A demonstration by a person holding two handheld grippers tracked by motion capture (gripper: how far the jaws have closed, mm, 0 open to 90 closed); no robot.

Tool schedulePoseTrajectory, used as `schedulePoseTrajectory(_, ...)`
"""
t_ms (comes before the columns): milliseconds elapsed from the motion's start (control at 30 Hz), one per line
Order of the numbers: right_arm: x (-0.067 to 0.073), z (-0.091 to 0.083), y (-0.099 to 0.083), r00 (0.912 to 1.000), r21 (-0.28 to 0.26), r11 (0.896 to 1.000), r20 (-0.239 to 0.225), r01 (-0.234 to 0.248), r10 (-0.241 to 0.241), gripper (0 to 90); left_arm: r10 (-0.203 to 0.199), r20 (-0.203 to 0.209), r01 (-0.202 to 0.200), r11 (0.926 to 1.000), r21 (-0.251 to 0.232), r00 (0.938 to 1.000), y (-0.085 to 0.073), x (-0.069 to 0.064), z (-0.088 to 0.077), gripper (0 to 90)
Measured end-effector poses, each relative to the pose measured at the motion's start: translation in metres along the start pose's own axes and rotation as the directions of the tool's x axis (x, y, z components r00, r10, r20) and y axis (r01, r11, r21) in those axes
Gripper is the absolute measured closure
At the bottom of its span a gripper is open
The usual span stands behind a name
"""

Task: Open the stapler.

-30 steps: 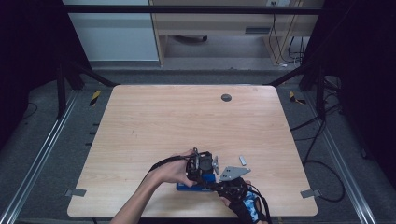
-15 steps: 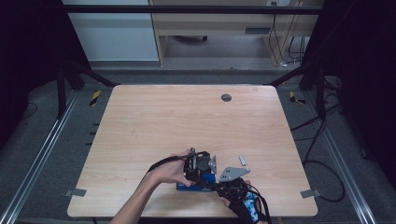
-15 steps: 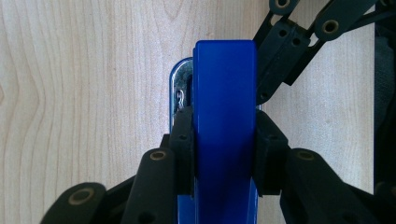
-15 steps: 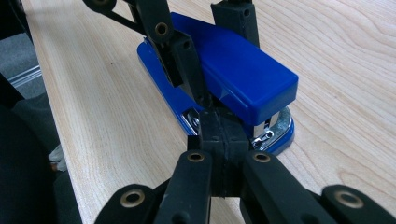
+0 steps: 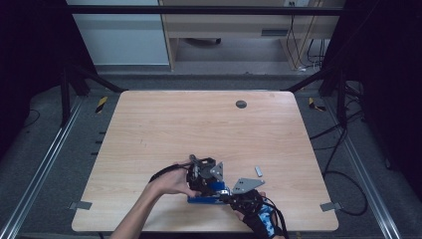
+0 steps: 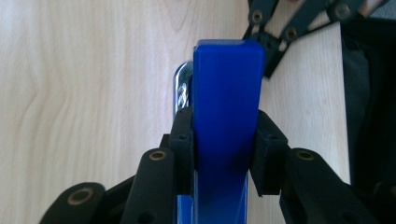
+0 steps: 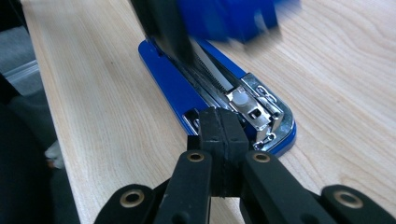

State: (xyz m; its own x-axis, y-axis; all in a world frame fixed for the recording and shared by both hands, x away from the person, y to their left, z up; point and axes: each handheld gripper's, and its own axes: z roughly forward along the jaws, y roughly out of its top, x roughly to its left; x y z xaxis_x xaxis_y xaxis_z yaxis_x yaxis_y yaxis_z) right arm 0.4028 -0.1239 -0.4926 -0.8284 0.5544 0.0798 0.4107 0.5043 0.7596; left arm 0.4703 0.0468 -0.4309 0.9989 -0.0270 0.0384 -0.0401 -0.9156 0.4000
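A blue stapler [image 5: 205, 198] lies opened near the table's front edge. Its blue top cover [image 6: 227, 79] is raised, and my left gripper [image 6: 226, 135] is shut on it, one pad on each side. In the high view the left gripper [image 5: 201, 177] sits over the stapler, held by a hand from the left. The base [image 7: 170, 86] with its metal staple channel [image 7: 243, 100] lies flat on the wood. My right gripper [image 7: 223, 135] is shut, pads together with nothing between them, its tip against the base's rounded end. The lifted cover [image 7: 229, 16] looks blurred.
A small grey metal piece [image 5: 258, 171] lies on the wooden table [image 5: 199, 124] just right of the grippers. A round dark grommet [image 5: 241, 104] sits near the far edge. Metal rails and cables run along both sides of the table.
My left gripper has edged slightly to the left with the stapler's cover in its grip. The right gripper has kept still.
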Motion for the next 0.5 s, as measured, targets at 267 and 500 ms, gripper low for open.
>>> schedulePoseTrajectory(267, -0.005, 0.0, -0.001, 0.9995, -0.007, 1.0, -0.023, -0.021, 0.02, 90.0, -0.028, 0.0, 0.028, 0.998, -0.057, 0.9996, -0.007, 0.0, -0.003, 65.8)
schedulePoseTrajectory(500, -0.006, -0.001, -0.001, 0.9992, -0.008, 1.0, -0.03, -0.026, 0.026, 90.0, -0.035, -0.028, 0.032, 0.9953, -0.091, 0.999, -0.011, -0.004, -0.003, 65.5)
